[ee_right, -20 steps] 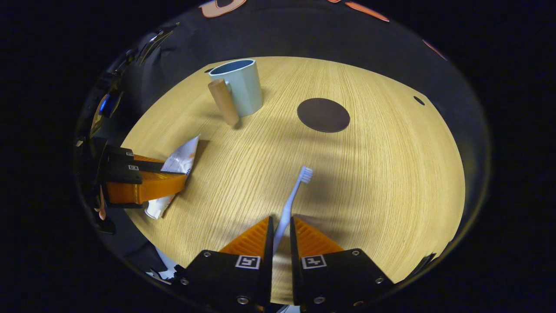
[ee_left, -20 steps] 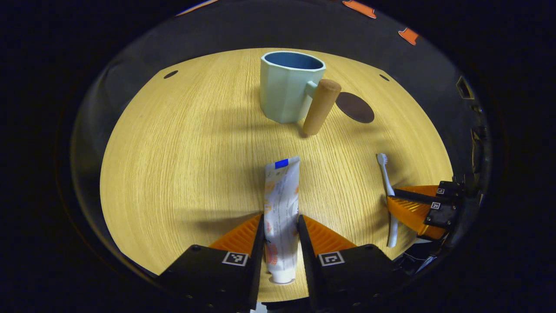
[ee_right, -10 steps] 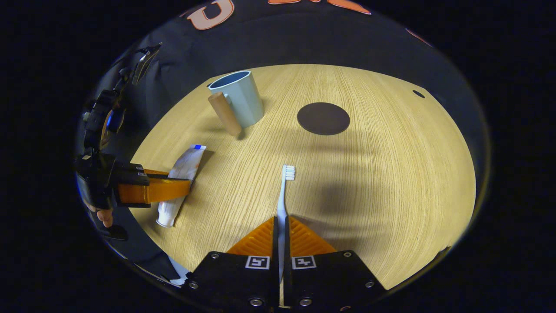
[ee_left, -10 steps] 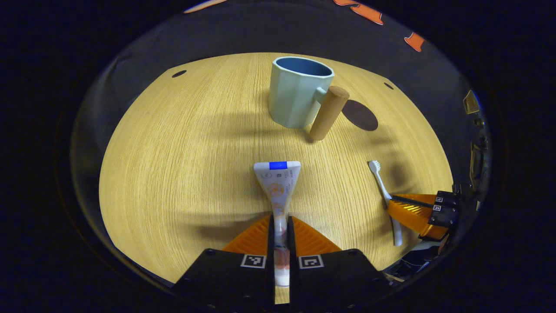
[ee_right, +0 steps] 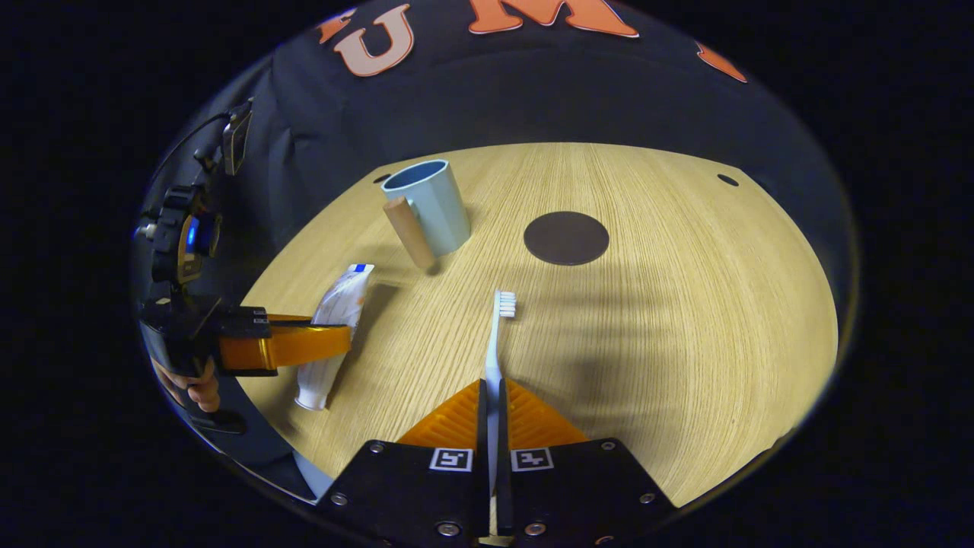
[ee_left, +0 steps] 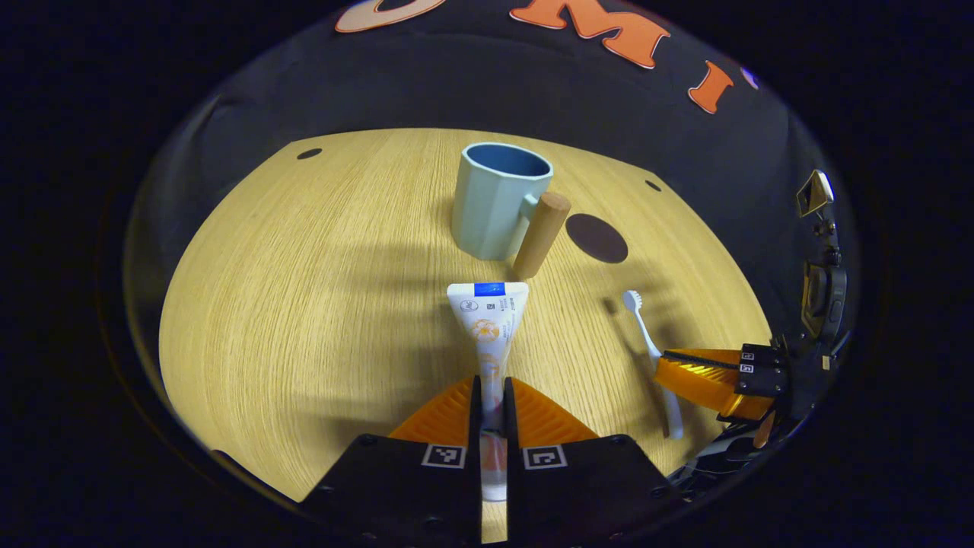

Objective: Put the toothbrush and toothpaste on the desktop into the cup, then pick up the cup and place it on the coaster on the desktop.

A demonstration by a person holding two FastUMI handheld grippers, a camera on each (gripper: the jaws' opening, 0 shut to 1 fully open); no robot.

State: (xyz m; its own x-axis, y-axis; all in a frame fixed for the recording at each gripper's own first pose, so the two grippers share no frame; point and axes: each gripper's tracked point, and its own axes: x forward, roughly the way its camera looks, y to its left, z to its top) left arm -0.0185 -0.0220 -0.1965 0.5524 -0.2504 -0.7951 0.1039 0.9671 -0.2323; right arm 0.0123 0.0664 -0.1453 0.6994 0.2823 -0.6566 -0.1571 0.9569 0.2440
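Note:
In the left gripper view my left gripper (ee_left: pixel 491 388) is shut on the white toothpaste tube (ee_left: pixel 487 316), whose flat end points toward the pale blue cup (ee_left: pixel 494 202) with a wooden handle (ee_left: pixel 540 236). In the right gripper view my right gripper (ee_right: pixel 492 390) is shut on the white toothbrush (ee_right: pixel 498 335), bristles pointing ahead. Both items are held above the wooden table (ee_right: pixel 685 320). The dark round coaster (ee_right: pixel 566 237) lies right of the cup (ee_right: pixel 430 205). The right gripper (ee_left: pixel 673 361) with the toothbrush (ee_left: pixel 647 342) appears at the right of the left gripper view; the left gripper (ee_right: pixel 346 339) and tube (ee_right: pixel 338 312) at the left of the right gripper view.
The coaster (ee_left: pixel 596 237) lies just beyond the cup's handle in the left gripper view. A hand (ee_right: pixel 190 384) holds the left gripper at the table's left edge. Small dark holes (ee_left: pixel 309 154) mark the table's far corners. The black cloth wall rises behind the table.
Both grippers closed on their items and have lifted them off the table. The views have tilted up and back, so the cup and coaster sit lower and more of the wall appears.

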